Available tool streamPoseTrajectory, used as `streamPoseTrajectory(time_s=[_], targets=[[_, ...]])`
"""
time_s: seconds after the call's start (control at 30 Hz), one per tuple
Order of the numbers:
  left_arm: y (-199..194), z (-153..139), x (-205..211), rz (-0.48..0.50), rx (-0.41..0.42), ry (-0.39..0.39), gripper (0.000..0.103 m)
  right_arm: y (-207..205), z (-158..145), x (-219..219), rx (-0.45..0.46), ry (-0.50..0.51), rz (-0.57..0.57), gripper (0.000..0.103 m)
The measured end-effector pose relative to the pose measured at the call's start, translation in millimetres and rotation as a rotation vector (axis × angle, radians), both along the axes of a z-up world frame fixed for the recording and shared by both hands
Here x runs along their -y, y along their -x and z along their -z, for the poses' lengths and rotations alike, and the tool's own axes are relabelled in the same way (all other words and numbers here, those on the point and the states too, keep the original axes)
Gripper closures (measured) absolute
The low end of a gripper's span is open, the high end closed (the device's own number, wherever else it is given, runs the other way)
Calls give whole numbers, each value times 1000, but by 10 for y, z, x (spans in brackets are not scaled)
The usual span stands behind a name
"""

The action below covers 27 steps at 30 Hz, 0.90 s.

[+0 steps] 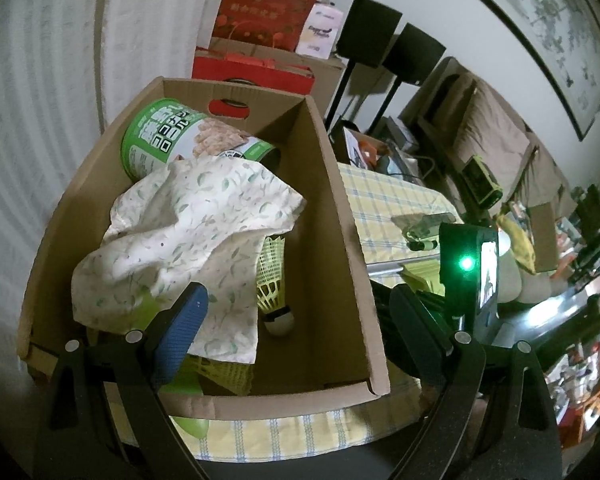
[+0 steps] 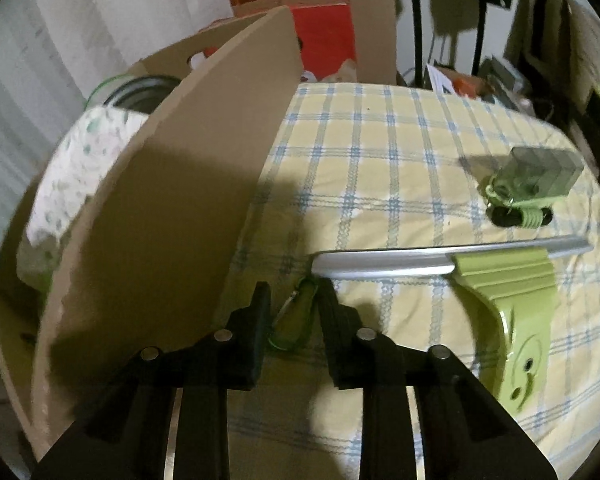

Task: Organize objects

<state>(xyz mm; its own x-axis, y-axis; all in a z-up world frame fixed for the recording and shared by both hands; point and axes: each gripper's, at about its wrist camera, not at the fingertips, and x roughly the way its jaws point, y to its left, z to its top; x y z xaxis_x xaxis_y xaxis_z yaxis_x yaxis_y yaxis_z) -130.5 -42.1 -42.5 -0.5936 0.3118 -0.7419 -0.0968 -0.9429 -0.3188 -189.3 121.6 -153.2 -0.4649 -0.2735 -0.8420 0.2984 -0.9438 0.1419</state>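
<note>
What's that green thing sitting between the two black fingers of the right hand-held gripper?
A small green carabiner clip, lying on the checked tablecloth just below the end of the silver bar. The right hand-held gripper has it between its fingers; the right wrist view shows this.

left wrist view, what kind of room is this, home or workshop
Most likely a lived-in home living room: a framed painting hangs above a covered sofa, and a checked tablecloth covers the table where the cardboard box sits. Red gift bags are stacked behind.
</note>
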Motion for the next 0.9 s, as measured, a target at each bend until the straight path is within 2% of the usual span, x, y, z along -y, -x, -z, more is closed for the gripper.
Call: streamPoseTrajectory(time_s=[0.03,0.4,0.53,0.67,0.77,0.9], targets=[[-3,4,3,0,1,0,12,-13,-1,-16,0,-14,-7,88],[-56,-3,-81,17,1,-1,12,-88,-7,-323,9,-37,-20,87],[-68,-12,-129,27,2,-1,12,-148,3,-289,-19,-41,-41,75],[-84,-13,-127,25,2,6,12,-238,20,-214,-49,-97,-62,75],[-74,-6,-112,17,8,-3,12,-273,20,-185,-57,-120,-74,80],[-75,-8,-139,27,9,-5,12,-278,-3,-256,-56,-76,-58,86]])
